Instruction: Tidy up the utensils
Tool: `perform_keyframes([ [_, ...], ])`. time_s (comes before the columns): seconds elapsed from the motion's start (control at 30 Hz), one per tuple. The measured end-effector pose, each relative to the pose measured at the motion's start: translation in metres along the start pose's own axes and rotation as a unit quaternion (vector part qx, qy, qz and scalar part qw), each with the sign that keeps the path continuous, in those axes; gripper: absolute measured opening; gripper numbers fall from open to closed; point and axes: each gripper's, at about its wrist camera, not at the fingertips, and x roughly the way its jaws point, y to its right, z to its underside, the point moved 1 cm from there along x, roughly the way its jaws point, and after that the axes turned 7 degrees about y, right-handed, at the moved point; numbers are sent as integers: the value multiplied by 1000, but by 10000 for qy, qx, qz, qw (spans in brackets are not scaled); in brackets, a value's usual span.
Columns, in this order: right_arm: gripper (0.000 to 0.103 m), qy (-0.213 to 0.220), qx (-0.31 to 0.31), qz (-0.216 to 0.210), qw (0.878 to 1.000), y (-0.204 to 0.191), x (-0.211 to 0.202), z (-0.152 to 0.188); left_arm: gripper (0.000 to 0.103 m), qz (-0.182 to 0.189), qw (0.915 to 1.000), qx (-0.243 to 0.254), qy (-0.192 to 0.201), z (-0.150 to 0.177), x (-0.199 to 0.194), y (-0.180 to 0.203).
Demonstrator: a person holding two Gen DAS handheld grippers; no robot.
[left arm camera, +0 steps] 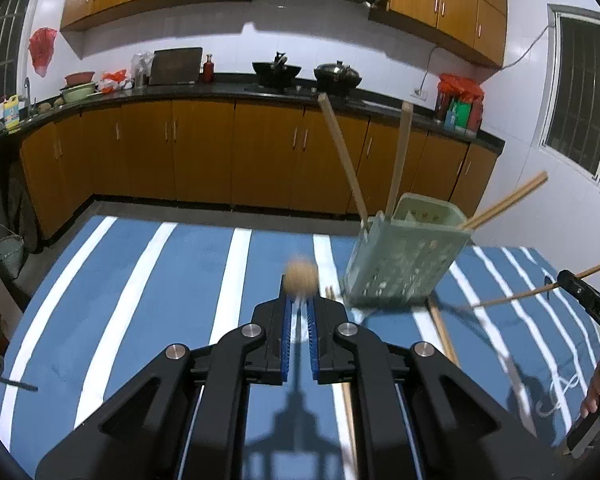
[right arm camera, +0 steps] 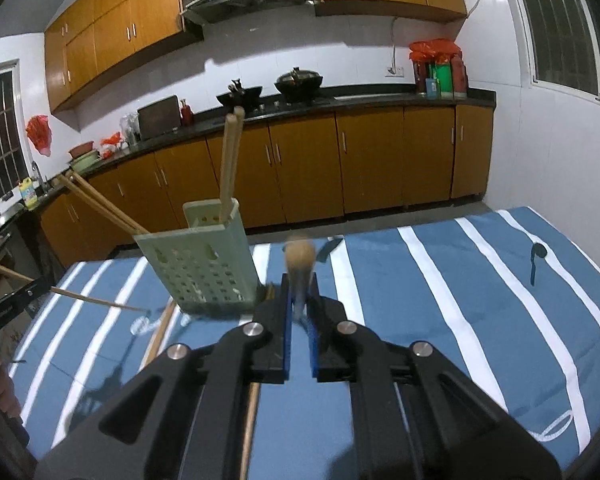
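Gripping a chopstick (left arm camera: 299, 283) end-on, the left hand-held gripper (left arm camera: 299, 312) hangs over the middle of the worktop (left arm camera: 140, 280), which wears a blue cloth with white stripes. Its blue-padded jaws are nearly shut around the blurred shaft, and the round wooden butt points at the camera. Just to the right, towards the far edge, a pale green perforated utensil holder (left arm camera: 400, 264) stands tilted. Two chopsticks (left arm camera: 344, 156) rise from its rear compartment and another pair (left arm camera: 508, 200) leans out over its right rim. On the cloth at the foot of the holder lie more loose chopsticks (left arm camera: 444, 332), one reaching back beneath the gripper. Further right, the right hand-held gripper (left arm camera: 556, 286) comes in from the worktop's right edge, clamped on a thin stick whose tip points towards the holder.

In the right wrist view the order is mirrored: the other gripper with its stick sits at the left edge, then the holder (right arm camera: 200, 264) with a chopstick (right arm camera: 160, 334) lying at its base, then the right gripper (right arm camera: 299, 308) closed on a blurred, wooden-ended utensil (right arm camera: 299, 256). A dark spoon (right arm camera: 534, 260) lies near the far right corner.
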Motion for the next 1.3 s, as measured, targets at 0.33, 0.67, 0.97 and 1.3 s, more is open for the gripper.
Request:
perform_keyframes([
  [0.33, 8, 967, 174, -834, 9917, -25, -41, -80, 8, 431, 9960, 119, 775, -62, -30, 31],
  [0.67, 8, 1489, -98, -944, 9843, -62, -34, -118, 8, 571, 9828, -72, 1756, -118, -33, 68],
  [0.97, 8, 1163, -106, -787, 9900, -66, 8, -111, 8, 399, 9762, -282, 2111, -116, 0, 81],
  [1.3, 12, 731, -95, -776, 9943, -66, 35, -89, 12, 410, 9868, -281, 1540, -86, 37, 79],
])
